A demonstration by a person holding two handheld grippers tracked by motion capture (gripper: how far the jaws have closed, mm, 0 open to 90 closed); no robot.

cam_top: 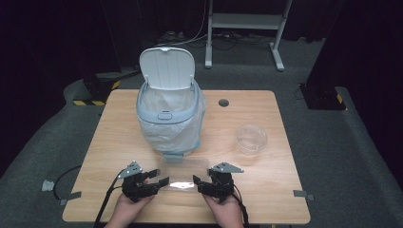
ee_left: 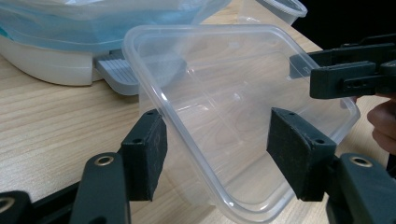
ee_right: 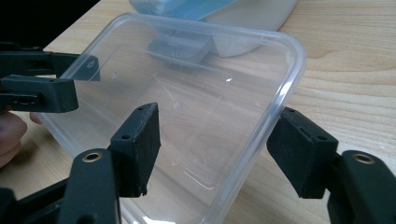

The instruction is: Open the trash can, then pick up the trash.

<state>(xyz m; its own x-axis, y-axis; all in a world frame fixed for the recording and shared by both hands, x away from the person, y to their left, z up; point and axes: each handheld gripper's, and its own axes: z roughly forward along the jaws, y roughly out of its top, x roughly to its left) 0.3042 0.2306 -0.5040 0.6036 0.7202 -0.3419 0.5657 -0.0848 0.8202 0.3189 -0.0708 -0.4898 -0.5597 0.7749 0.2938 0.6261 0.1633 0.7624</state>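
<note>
The clear plastic container (cam_top: 183, 173) is lying near the front edge of the table (cam_top: 119, 142), about the middle of that edge, just in front of the pedal bin (cam_top: 168, 114), and I am holding my two grippers at its two short ends. It is looking light, thin-walled and a little flexible, with a smooth glossy surface, so I am judging that it can slip or bend if I am squeezing too hard; the thicker rolled rim seems the best place to take hold. In the left gripper view, the left gripper (ee_left: 215, 158) is standing with one pad outside the wall and the other pad over the inside of the container, the rim passing between them, and the pads are not pressing yet, so this one is released. In the right gripper view, the right gripper (ee_right: 219, 149) is straddling its rim in the same way, with a gap showing at both pads, so it is also not grasping. The high view is showing me the bin's raised lid and a round clear bowl (cam_top: 251, 138) toward the right edge of the table. The gripper views are giving me the rim, the gaps at the pads and the bin's pedal (ee_left: 116, 74) seen close behind the container.
</note>
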